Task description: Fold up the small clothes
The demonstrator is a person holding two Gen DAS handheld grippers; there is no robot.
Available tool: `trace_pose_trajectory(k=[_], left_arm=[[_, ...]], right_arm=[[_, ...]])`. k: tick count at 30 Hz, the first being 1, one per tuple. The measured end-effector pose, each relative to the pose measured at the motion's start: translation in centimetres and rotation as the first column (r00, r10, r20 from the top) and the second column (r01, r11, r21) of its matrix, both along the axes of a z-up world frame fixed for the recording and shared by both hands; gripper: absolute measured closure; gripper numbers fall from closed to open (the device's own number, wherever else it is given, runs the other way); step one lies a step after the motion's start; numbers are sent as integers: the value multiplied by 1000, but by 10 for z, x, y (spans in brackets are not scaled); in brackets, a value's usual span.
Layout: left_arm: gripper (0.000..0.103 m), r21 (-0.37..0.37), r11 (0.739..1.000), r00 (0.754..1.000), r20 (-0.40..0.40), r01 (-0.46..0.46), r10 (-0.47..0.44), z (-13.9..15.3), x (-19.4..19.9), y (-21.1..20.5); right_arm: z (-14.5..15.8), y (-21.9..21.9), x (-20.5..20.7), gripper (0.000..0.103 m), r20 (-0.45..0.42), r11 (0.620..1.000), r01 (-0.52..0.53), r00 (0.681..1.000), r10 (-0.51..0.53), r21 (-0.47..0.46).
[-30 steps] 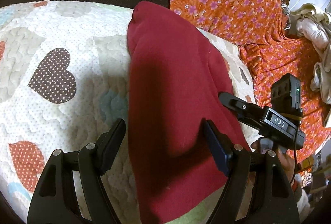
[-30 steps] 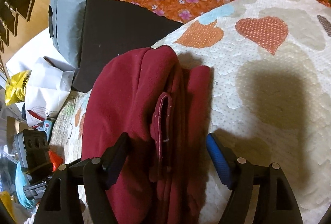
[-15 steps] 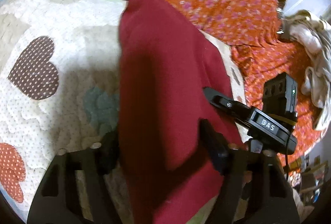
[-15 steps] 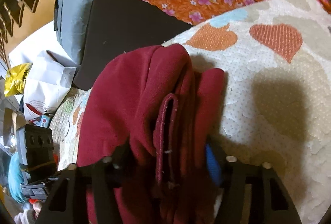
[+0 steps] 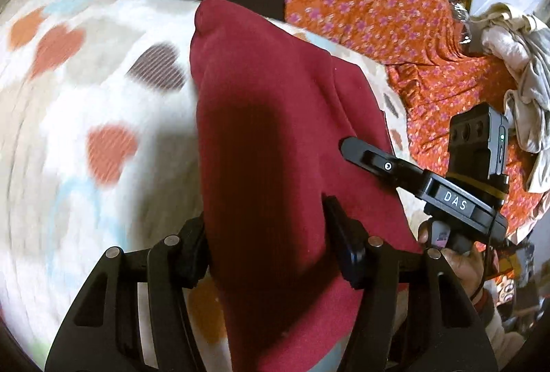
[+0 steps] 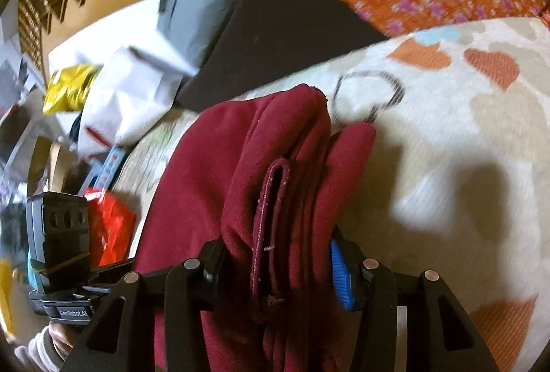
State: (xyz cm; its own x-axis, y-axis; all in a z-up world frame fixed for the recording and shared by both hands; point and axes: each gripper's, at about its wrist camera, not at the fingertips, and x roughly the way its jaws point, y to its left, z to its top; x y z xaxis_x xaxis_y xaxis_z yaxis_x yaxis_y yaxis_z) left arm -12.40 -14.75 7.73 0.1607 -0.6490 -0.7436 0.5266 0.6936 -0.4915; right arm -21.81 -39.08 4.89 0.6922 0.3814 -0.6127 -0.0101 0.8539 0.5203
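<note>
Gripping the maroon garment, the left gripper has just been closing. The right gripper, likewise just closing, clamps its folded layers between both pads.

My left gripper and right gripper each clamp the red cloth, jaws having just closed on it. My right hand grips its handle right of the cloth.

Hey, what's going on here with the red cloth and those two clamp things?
A person is folding a dark red garment on a heart-patterned quilt. The left gripper and right gripper have just been closing and now each pinch a bunched end of it.
</note>
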Motion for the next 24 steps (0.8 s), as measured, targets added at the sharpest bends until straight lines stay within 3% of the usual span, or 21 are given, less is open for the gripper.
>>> trace_pose_trajectory(k=[3,5,7,8,11,14,16,21,23,24], left_arm=[[43,71,997,995,-81,-45,50,-30,-13,18],[43,104,993,993,-93,-63,73,-39,-16,24],[43,93,992,995,-36,-89,93,-25,-21,31],[43,100,989,994,40,-110,106,-15,-25,34],[42,109,979,971,186,-172,150,5,-29,38],[42,96,980,972,176,-177,159,4,-23,32],[42,108,978,973,167,-180,161,-1,-18,24],[42,188,969,977,172,-159,127,-19,-14,12],[40,191,970,977,180,-148,113,-21,-14,5],[39,193,971,977,185,-144,109,-22,-13,4]], right_arm=[[-22,15,3,51,-96,999,-32,995,30,-20],[-33,18,2,48,-184,998,-19,983,8,-61],[-17,15,-13,48,-125,998,12,992,-19,-58],[-9,14,-18,48,-101,997,25,994,-33,-75],[21,12,-31,48,-8,992,68,998,-69,-109],[37,24,-29,53,44,990,50,998,-44,-135],[35,39,-13,59,21,986,20,1000,-16,-164],[8,58,19,67,-44,979,-13,999,4,-205],[-10,60,37,78,-94,956,-10,995,-19,-293],[-16,59,42,78,-105,948,-6,994,-29,-318]])
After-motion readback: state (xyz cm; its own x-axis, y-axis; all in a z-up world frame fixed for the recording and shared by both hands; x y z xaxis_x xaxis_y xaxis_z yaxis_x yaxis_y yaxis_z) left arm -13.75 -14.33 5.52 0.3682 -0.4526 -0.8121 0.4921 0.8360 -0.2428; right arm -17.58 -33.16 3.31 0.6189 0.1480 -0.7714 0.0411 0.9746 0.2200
